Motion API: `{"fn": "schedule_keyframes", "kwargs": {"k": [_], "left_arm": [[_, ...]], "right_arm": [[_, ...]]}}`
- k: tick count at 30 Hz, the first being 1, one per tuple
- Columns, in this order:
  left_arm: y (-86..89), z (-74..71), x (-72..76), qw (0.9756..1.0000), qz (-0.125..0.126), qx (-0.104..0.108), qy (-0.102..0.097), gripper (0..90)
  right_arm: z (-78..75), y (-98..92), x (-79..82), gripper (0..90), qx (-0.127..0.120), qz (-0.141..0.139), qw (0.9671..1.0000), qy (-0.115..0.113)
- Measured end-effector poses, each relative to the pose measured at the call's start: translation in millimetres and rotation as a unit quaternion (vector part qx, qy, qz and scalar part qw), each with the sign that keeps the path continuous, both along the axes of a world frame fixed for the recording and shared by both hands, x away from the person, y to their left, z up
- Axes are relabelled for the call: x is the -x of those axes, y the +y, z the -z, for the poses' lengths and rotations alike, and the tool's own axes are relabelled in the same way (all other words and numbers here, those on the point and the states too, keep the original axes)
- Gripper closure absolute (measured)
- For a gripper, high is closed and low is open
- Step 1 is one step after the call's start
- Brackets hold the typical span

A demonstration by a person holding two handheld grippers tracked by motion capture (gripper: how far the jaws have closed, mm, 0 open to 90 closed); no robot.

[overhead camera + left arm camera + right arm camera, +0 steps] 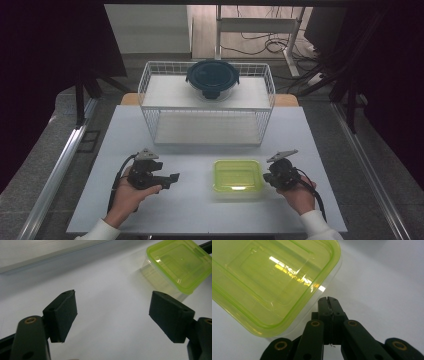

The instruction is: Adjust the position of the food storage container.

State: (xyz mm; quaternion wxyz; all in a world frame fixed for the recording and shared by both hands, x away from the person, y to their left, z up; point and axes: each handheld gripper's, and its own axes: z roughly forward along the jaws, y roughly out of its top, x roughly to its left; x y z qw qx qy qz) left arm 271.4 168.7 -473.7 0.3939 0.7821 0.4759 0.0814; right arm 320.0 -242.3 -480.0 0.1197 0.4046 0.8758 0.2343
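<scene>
I have the right gripper (272,176) at the right side of the lime-lidded food container (238,176), which sits on the white table (200,210) toward its near edge, a little right of the middle. In the right gripper view its two black jaws are pressed flat together with nothing between them, the tips (328,305) just beside the rounded corner of the container (269,282); I think they stop short of the clear wall, though the glare there makes contact hard to judge. The lid is on and the tub beneath it is clear.

My left gripper (171,180) is held over the near left part of the table, well apart from the container, pointing across toward it. In the left gripper view its jaws stand spread wide with bare tabletop between the pads (62,315), and the container (178,263) lies beyond them toward the upper right.

At the far edge of the table stands a white wire rack (207,102) with two shelves. On its top shelf, toward the back, rests a round container with a dark blue lid (212,78). The lower shelf carries nothing that I can make out
</scene>
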Motion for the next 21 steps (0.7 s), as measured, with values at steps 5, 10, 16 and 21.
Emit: {"fn": "schedule_keyframes", "kwargs": {"k": [5, 10, 16, 21], "left_arm": [[-0.4, 0.4, -0.6, 1.0, 0.0, -0.001, 0.001, 21.9], [-0.4, 0.6, -1.1, 1.0, -0.001, -0.001, 0.001, 21.9], [0.6, 0.5, -1.1, 1.0, -0.004, -0.001, 0.001, 21.9], [1.2, 1.6, -1.6, 1.0, -0.005, -0.003, 0.002, 21.9]], "right_arm": [[1.0, 6.7, -1.3, 89.0, 0.001, -0.004, 1.0, -0.003], [2.0, 21.4, -0.4, 89.0, 0.003, -0.02, 0.9998, -0.006], [4.2, 45.0, -1.5, 89.0, 0.008, -0.045, 0.9989, -0.008], [7.0, 58.4, -2.0, 89.0, 0.01, -0.053, 0.9985, -0.01]]}}
